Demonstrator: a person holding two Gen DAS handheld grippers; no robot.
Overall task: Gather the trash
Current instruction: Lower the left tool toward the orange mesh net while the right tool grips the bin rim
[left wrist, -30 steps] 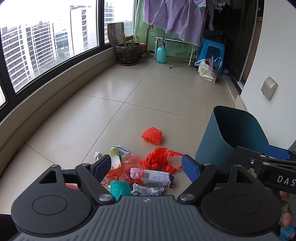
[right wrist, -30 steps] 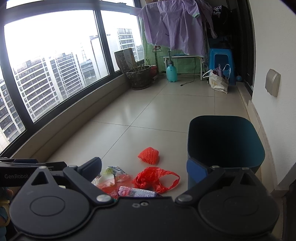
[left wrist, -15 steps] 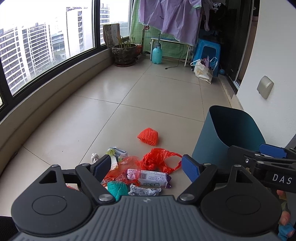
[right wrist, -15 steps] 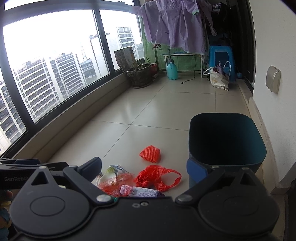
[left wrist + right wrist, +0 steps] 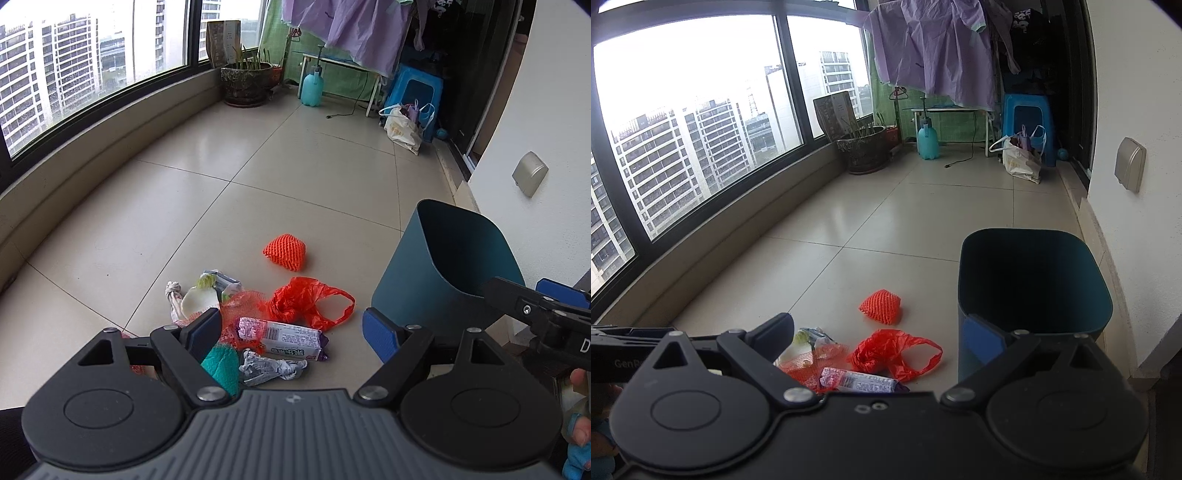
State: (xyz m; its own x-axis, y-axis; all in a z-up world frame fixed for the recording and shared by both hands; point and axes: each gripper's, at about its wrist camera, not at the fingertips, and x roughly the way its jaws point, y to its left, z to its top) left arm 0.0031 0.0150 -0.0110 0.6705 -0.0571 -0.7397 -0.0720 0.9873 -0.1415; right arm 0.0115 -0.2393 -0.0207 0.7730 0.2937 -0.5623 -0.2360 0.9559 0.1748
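Trash is lying scattered on the tiled floor (image 5: 295,173) beside a dark teal bin (image 5: 443,266), which is standing upright near the white wall. The left gripper (image 5: 291,332) is being held above the pile with its jaws spread wide and nothing between the pads; no item is being touched. Framed between its fingers (image 5: 380,334) are a purple-and-white snack wrapper (image 5: 284,338), a crumpled grey-white paper (image 5: 271,369) and a teal scrap (image 5: 221,365), which is partly hidden behind the left finger. Just beyond them a red plastic bag (image 5: 306,301) is lying, touching a red net bag (image 5: 243,299), with a knotted white scrap (image 5: 173,291) and a pale green-and-white wrapper (image 5: 216,282) to the left. An orange foam net sleeve (image 5: 284,249) is sitting apart, further out on the floor.

The right gripper (image 5: 882,338) is likewise being held wide open and empty, above the same pile. In its view the bin's rim is being overlapped by its blue-padded right finger (image 5: 982,339); whether they are touching cannot be told. The bin's inside is too dark to be read.
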